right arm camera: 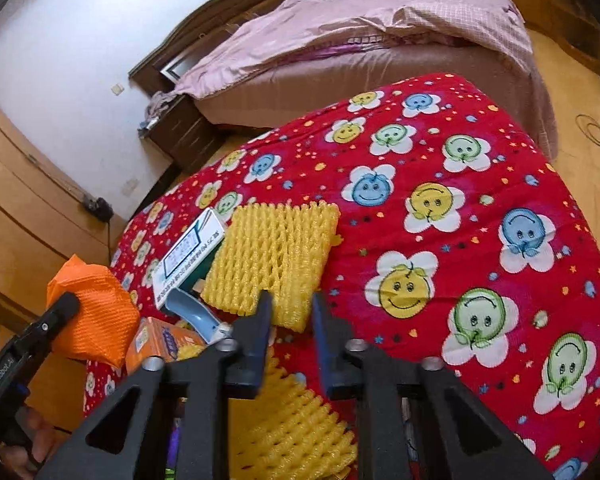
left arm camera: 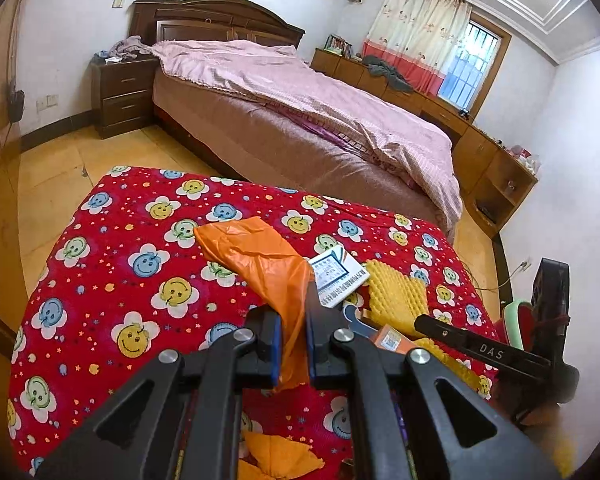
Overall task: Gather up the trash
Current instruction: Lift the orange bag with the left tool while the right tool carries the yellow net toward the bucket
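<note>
A: Left wrist view first. What's the left gripper [left arm camera: 293, 320] doing?

B: Jaws nearly closed, pinching an orange plastic bag [left arm camera: 256, 256]. The bag runs up from between the fingers and lies crumpled on the red smiley-flower blanket [left arm camera: 112, 264].

A: Trash near it?

B: White printed card box [left arm camera: 337, 277] just right of the bag, touching it. Yellow foam fruit net [left arm camera: 396, 294] right of the box. Small orange carton [left arm camera: 392, 340] and a light blue plastic piece [left arm camera: 350, 316] sit low by the right finger. The right gripper's black finger comes in from the right over the net.

A: Background?

B: Bed with pink cover [left arm camera: 300, 92], dark nightstand [left arm camera: 124, 92], curtained window [left arm camera: 432, 48].

A: Right wrist view.

B: Right gripper [right arm camera: 290, 312] is partly open, with the near edge of the foam fruit net [right arm camera: 276, 256] in the gap between the fingers. Can't tell if the pads touch it. A second yellow net [right arm camera: 292, 424] lies under the gripper.

A: Rest?

B: Card box [right arm camera: 190, 256] left of the net, blue piece [right arm camera: 194, 312] and orange carton [right arm camera: 160, 340] below it. Orange bag [right arm camera: 92, 316] bunched at far left, held by the left gripper [right arm camera: 56, 316]. All on the blanket [right arm camera: 460, 200].
</note>
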`<move>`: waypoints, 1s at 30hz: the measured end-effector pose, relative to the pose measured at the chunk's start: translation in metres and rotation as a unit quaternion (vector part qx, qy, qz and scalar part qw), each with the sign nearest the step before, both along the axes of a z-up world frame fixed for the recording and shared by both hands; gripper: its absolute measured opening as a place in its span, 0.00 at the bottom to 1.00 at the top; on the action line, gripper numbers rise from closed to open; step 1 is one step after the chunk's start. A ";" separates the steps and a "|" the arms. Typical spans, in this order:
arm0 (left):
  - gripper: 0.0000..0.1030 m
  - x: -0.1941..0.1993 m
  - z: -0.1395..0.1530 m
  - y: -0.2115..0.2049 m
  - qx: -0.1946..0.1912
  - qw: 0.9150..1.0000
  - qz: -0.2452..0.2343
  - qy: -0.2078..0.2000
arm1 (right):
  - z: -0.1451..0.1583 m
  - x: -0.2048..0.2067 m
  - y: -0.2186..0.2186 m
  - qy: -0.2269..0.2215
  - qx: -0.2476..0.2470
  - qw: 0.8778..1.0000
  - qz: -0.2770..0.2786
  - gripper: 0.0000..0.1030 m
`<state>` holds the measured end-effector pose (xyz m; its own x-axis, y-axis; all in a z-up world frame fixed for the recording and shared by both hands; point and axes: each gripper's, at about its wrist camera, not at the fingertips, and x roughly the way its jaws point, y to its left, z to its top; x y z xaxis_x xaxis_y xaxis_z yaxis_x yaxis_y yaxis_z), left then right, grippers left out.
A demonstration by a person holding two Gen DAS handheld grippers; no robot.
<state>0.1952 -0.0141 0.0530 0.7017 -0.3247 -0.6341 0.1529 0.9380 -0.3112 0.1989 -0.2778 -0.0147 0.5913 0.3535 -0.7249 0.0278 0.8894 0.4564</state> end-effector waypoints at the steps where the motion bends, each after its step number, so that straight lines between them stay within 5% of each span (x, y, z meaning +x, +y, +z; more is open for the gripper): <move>1: 0.08 -0.001 0.001 -0.001 0.001 1.000 -0.001 -0.001 | 0.002 -0.002 0.001 -0.007 -0.001 1.000 0.003 0.11; 17: 0.08 -0.045 0.046 -0.017 -0.007 0.999 -0.029 -0.044 | 0.080 -0.076 -0.014 -0.135 -0.029 0.990 -0.036 0.08; 30: 0.08 -0.092 0.078 -0.088 -0.012 0.990 -0.118 -0.076 | 0.127 -0.180 -0.063 -0.196 -0.088 0.968 -0.130 0.08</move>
<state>0.1028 -0.1020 0.1313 0.6909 -0.5051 -0.5173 0.4136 0.8630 -0.2902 0.0193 -0.3411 0.1121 0.8855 0.0476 -0.4622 0.1164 0.9403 0.3197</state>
